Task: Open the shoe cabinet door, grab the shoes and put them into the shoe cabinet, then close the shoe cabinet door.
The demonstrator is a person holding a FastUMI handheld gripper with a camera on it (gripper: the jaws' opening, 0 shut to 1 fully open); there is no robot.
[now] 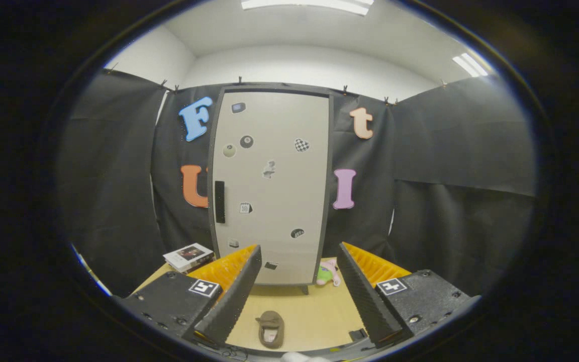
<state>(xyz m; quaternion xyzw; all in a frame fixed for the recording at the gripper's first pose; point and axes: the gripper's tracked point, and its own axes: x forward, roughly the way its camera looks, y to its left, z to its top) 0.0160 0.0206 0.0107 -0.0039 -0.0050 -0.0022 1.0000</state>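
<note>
The shoe cabinet (274,186) stands upright at the back of the wooden table, its pale grey door shut and dotted with stickers. A black handle (219,201) runs along the door's left edge. One brown slipper (270,329) lies on the table between my fingers, close in front of them. My gripper (299,289) is open, its two black ribbed fingers (234,296) spread wide with nothing between them. The cabinet is well beyond the fingertips.
A stack of books (189,256) lies left of the cabinet on the table (314,311). A small pink and green plush toy (327,274) sits at the cabinet's right foot. Black cloth walls close in the booth on all sides.
</note>
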